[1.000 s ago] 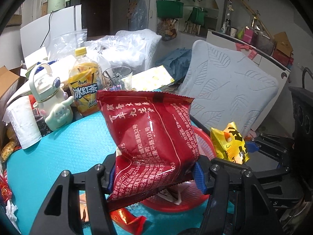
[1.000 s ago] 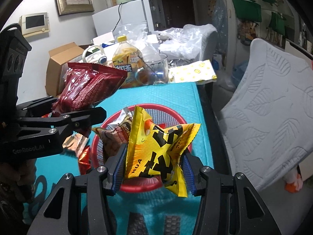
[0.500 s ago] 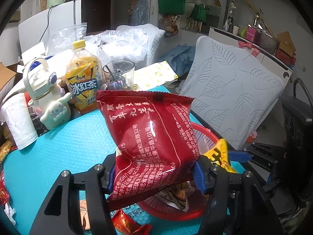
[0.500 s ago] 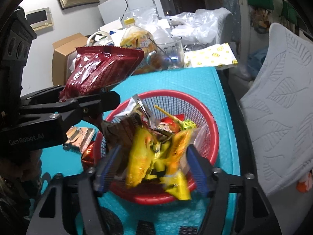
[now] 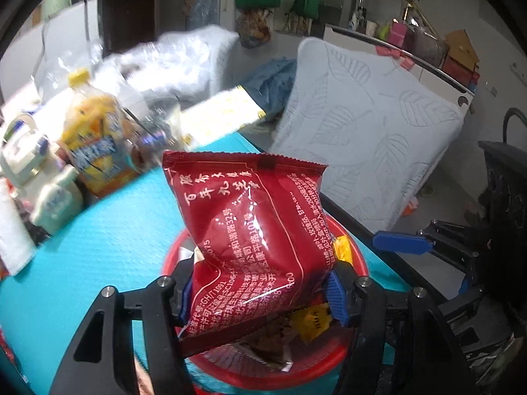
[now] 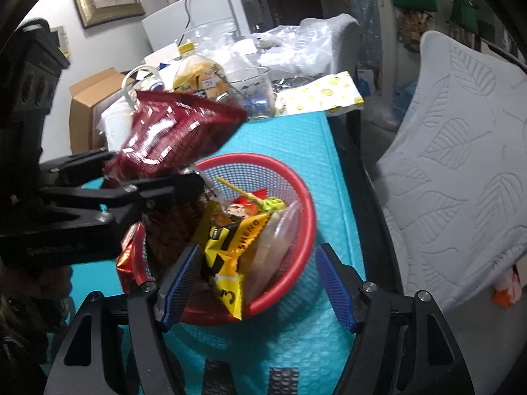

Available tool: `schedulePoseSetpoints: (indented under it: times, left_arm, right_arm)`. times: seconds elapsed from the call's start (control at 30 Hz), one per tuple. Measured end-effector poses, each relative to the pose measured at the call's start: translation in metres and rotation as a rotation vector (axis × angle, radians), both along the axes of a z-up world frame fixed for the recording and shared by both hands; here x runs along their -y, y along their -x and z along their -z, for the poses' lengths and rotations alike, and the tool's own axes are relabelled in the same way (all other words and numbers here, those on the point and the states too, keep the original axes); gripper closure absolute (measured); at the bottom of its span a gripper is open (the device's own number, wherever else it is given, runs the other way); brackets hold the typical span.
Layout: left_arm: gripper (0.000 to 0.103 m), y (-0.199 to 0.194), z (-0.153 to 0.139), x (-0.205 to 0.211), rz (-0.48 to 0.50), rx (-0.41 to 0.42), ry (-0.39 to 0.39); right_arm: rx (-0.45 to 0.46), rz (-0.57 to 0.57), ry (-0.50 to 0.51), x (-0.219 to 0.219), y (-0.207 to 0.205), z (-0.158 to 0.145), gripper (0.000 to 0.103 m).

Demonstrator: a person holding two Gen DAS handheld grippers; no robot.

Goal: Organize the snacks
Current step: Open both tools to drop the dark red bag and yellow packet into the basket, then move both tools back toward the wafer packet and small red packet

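The left gripper (image 5: 260,291) has the dark red snack bag (image 5: 250,240) between its blue pads (image 5: 336,293), and its jaws are opening at this moment; the bag stands upright between them, its crimped top edge toward twelve o'clock, and both pads look to be against its lower sides. Seen from the right wrist camera, the same red bag (image 6: 178,135) hangs over the nine o'clock side of the red mesh basket (image 6: 296,204), held out by the black left gripper (image 6: 138,187), which reaches in from nine o'clock.

The right gripper (image 6: 260,283) stands with its jaws wide apart and nothing pressed between them. Its left blue pad (image 6: 179,283) sits at the basket's near rim, just beside the yellow and black snack packet (image 6: 227,253), which lies inside the basket, leaning on the near wall with one corner over the rim toward six o'clock. Around the packet in the basket lie other wrappers, among them a clear pouch (image 6: 273,250) at three o'clock of it.

The basket rests on a turquoise table mat (image 6: 296,138). Beyond the basket, toward twelve o'clock, stand a yellow-capped drink bottle (image 6: 194,72) and a glass beaker (image 6: 253,92), with a smiley-print pack (image 6: 326,95) toward one o'clock. A pale leaf-embossed cushion (image 6: 461,164) fills the three o'clock side.
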State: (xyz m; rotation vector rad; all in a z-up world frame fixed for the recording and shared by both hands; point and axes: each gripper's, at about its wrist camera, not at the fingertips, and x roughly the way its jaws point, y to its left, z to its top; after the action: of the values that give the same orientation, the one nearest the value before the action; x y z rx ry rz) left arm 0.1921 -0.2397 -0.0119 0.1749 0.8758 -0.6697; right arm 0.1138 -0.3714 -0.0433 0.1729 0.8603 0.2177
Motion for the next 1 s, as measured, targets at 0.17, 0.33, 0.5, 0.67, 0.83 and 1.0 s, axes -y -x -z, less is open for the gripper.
schedulePoseSetpoints:
  times: [0.17, 0.33, 0.5, 0.67, 0.83, 1.0]
  left_arm:
    - [0.031, -0.007, 0.011, 0.0, -0.025, -0.062, 0.002]
    - [0.031, -0.013, 0.017, 0.001, -0.033, -0.106, -0.011]
    - [0.031, -0.012, 0.016, -0.004, -0.053, -0.095, -0.013]
    - [0.031, -0.009, 0.012, -0.01, -0.073, -0.085, -0.016]
    - [0.031, -0.002, 0.005, -0.017, -0.097, -0.05, -0.034]
    - [0.031, 0.008, -0.008, -0.026, -0.121, 0.001, -0.045]
  right_arm:
    - [0.0, 0.023, 0.005, 0.006, 0.0, -0.001, 0.032]
    - [0.0, 0.028, 0.006, 0.008, -0.001, -0.001, 0.032]
    - [0.001, 0.028, 0.012, 0.006, -0.002, -0.002, 0.032]
    - [0.005, 0.027, 0.013, 0.005, -0.001, -0.002, 0.032]
    - [0.01, 0.028, 0.014, 0.003, -0.001, -0.005, 0.032]
    - [0.03, 0.033, 0.031, -0.003, 0.001, -0.013, 0.032]
